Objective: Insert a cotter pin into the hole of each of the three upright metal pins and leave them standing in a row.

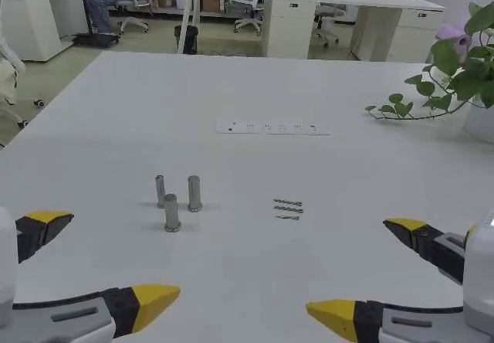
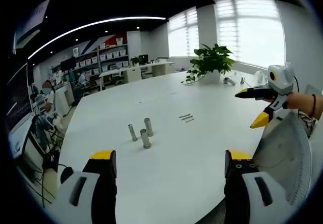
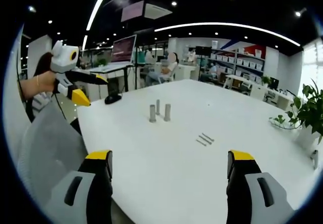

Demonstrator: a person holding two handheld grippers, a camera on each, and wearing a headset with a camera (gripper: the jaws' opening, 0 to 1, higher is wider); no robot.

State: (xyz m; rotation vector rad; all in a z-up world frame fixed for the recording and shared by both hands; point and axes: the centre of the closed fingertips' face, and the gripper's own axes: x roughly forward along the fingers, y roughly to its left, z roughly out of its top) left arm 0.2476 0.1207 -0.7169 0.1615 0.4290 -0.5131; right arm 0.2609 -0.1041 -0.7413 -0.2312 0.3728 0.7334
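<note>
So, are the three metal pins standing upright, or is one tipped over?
Upright, all three: the metal pins stand on end on the white table, clustered rather than in a row.

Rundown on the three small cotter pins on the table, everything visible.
Three thin grey metal cotter pins lie flat on the white table, parallel, one behind the other in a close row, right of the three upright metal cylinders in the head view. None is inserted. Only the table touches them. Finer detail is too small to tell.
</note>
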